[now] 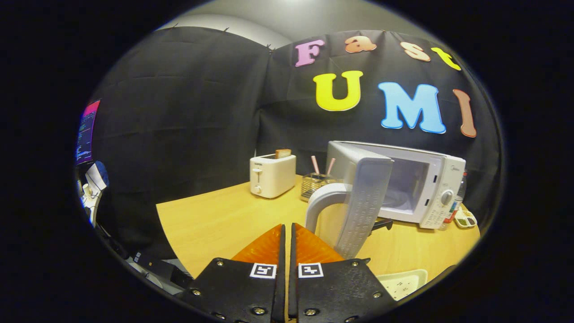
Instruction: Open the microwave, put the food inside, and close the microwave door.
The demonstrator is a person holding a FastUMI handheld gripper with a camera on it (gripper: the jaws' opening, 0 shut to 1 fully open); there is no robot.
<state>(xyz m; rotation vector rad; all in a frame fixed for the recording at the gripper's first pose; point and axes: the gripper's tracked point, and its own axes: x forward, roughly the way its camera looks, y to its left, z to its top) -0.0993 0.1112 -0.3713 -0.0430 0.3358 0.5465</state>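
A white microwave (430,188) stands on the wooden table (224,220), beyond my fingers and to their right. Its door (365,202) is swung wide open toward me, edge-on, with the curved handle (320,202) just ahead of my right finger. The cavity (406,186) looks bare inside. My gripper (288,226) is shut, the two fingers pressed together with nothing between them. A white plate (406,282) sits low beside my right finger; I cannot tell what lies on it.
A white toaster (272,175) with a slice of bread (283,153) stands at the back of the table. A wire basket (316,185) with pink sticks sits between toaster and microwave. Small items (464,220) lie right of the microwave. A lit screen (86,132) is off to the left.
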